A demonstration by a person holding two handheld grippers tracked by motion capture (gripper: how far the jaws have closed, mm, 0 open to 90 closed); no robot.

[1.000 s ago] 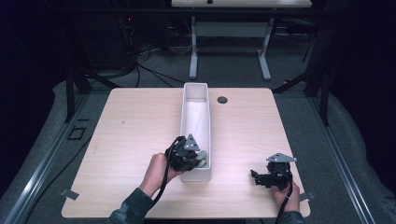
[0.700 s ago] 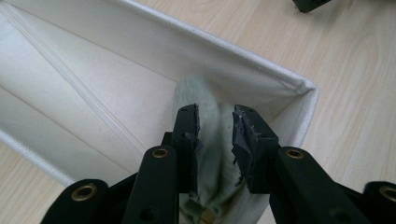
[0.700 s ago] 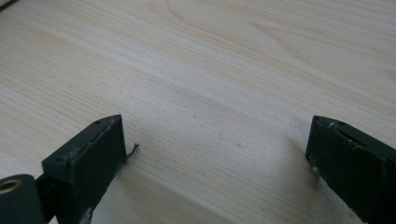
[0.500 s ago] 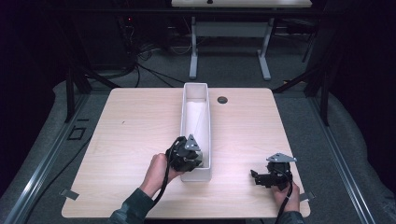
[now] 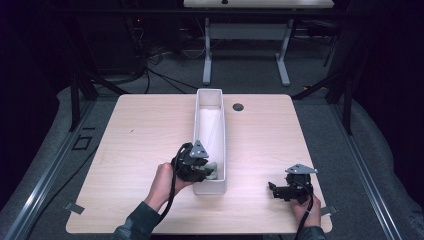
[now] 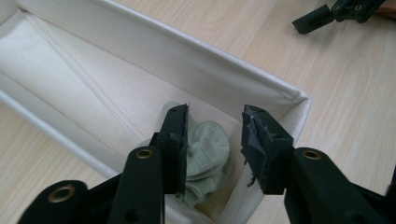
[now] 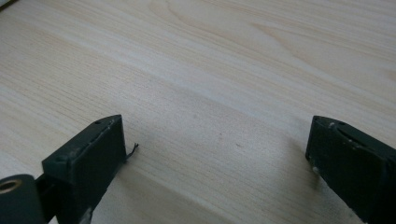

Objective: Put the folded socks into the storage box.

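The left gripper (image 6: pixel 215 140) hangs over the near end of a long white bin (image 6: pixel 196 60). Its jaws have just been opening and stand narrowly apart, pressing on nothing. A pale green sock (image 6: pixel 205 158) lies crumpled on the bin's floor just below and between them, in the near corner.

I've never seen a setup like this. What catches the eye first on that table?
A long white fabric bin runs down the middle of the wooden table, with a pale green sock lying in its near end. The left hand-held gripper hangs over that sock; its jaws have just been opening, and the sock lies below them. The right hand-held gripper rests wide open on bare wood at the near right.
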